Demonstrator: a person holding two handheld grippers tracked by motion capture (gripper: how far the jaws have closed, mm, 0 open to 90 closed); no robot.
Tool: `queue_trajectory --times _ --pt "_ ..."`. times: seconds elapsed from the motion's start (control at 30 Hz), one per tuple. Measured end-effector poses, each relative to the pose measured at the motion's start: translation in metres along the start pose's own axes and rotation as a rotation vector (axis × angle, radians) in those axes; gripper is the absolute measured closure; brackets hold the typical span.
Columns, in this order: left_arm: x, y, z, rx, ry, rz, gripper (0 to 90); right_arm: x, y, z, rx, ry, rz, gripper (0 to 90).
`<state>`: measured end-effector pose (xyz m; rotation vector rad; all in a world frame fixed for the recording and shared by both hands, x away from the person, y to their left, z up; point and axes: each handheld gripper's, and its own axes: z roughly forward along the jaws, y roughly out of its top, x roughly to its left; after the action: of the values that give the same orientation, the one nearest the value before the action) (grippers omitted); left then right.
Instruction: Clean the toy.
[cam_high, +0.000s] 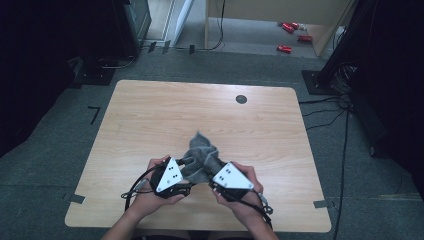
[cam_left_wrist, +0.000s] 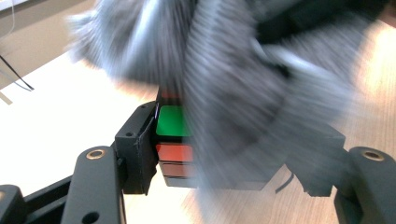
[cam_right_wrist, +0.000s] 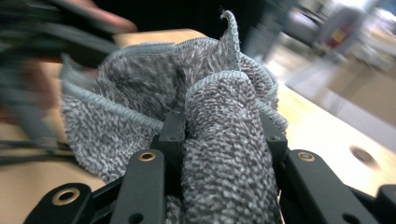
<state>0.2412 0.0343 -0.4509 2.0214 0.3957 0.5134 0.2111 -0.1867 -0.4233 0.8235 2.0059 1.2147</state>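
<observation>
A grey terry cloth lies bunched near the front middle of the wooden table, between both hand-held grippers. In the left gripper view, my left gripper is shut on a puzzle cube with green and red stickers. The blurred cloth drapes over most of the cube and hides the right jaw's pad. My right gripper is shut on a thick fold of the cloth. From above, the left gripper and right gripper point toward each other at the cloth.
A dark round grommet hole sits at the table's back right. Red cans lie on the floor beyond the table. Black cables run along the floor at the right. Dark equipment stands at both sides.
</observation>
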Motion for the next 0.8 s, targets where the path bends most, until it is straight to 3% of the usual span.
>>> queue_trajectory --times 0.07,0.17,0.23,0.33,0.43,0.47,0.53,0.57,0.63,0.7,0.8 --pt "0.001 0.001 -0.002 -0.026 -0.009 -0.014 34.8 -0.016 -0.005 -0.001 0.035 -0.057 0.041 63.8" --pt "0.004 0.000 -0.002 -0.021 -0.009 -0.021 34.8 -0.033 -0.012 -0.002 0.045 -0.063 0.101 63.7" --pt "0.005 -0.003 0.001 -0.008 -0.008 -0.027 34.8 -0.034 -0.011 -0.004 0.026 -0.054 0.126 63.7" --pt "0.006 -0.007 0.004 0.001 -0.015 -0.036 34.8 -0.021 -0.001 -0.009 -0.034 0.000 0.112 63.7" --pt "0.003 -0.006 0.004 -0.008 -0.023 -0.040 34.8 -0.001 0.008 -0.010 -0.083 0.102 0.046 63.6" --pt "0.003 -0.005 0.004 -0.014 -0.025 -0.037 34.8 0.003 0.008 -0.009 -0.080 0.118 0.031 63.5" --pt "0.001 -0.003 0.001 -0.034 -0.030 -0.035 34.8 0.004 0.006 -0.005 -0.050 0.107 0.011 63.5" --pt "0.001 -0.002 0.001 -0.027 -0.018 -0.024 34.8 -0.001 0.002 -0.003 -0.038 0.097 0.034 63.4" --pt "0.001 -0.001 -0.001 -0.031 -0.020 -0.022 34.8 -0.018 -0.007 -0.001 -0.037 0.100 0.149 63.6" --pt "0.003 0.000 -0.004 -0.066 -0.038 -0.039 34.8 -0.030 -0.013 0.000 0.012 0.033 0.181 63.7" --pt "0.005 0.000 -0.006 -0.092 -0.049 -0.051 34.8 -0.040 -0.016 -0.002 -0.005 0.056 0.234 63.6"
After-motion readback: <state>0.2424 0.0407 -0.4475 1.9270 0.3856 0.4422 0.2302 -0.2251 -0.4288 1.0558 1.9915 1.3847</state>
